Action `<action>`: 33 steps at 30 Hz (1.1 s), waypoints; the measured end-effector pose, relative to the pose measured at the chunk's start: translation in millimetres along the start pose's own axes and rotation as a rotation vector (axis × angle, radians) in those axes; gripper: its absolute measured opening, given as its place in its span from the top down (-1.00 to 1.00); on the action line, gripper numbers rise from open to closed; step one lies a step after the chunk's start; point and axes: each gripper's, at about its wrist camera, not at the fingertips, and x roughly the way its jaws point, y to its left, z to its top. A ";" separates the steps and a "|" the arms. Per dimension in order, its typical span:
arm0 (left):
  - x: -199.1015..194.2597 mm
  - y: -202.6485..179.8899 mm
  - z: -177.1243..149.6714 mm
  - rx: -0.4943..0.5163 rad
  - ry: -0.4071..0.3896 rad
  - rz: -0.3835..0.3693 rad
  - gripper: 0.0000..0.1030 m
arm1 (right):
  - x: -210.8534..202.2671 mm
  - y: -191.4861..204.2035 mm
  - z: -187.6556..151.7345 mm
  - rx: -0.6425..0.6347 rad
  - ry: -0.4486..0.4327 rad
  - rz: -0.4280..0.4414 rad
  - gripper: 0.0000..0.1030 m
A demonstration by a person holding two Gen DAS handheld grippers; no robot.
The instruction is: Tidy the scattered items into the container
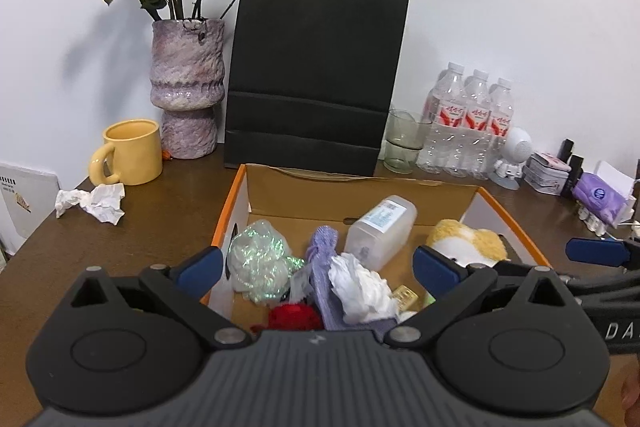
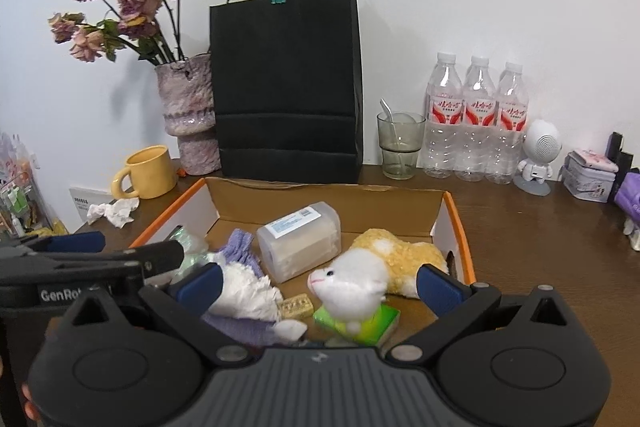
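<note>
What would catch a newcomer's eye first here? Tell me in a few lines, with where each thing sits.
The tall black paper bag stands at the back against the wall, with a vase of dried roses on its left. In front of it an open cardboard box holds a white and yellow plush toy and a clear plastic container. A crumpled tissue lies on the table left of the box, by the yellow mug.

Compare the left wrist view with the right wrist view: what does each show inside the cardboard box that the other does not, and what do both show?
Only the left wrist view shows the red fuzzy item near the box's front edge. Only the right wrist view shows the green packet under the plush toy. Both show the cardboard box, the clear plastic container, the white crumpled tissue on the purple cloth, and the crumpled paper left outside by the yellow mug.
</note>
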 end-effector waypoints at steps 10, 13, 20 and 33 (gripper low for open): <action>-66.9 -13.6 -3.8 0.090 0.003 0.072 -1.00 | -62.4 18.6 -14.5 -0.011 0.014 -0.010 -1.00; -87.0 -16.2 -4.5 0.094 -0.002 0.087 -1.00 | -80.8 22.8 -17.1 0.005 0.012 -0.012 -1.00; -118.9 -17.8 -7.3 0.074 0.008 0.098 -1.00 | -112.6 28.8 -20.0 0.053 0.031 -0.004 -1.00; -132.2 -19.3 -12.1 0.069 0.039 0.125 -1.00 | -128.4 35.5 -25.1 0.087 0.082 -0.014 -1.00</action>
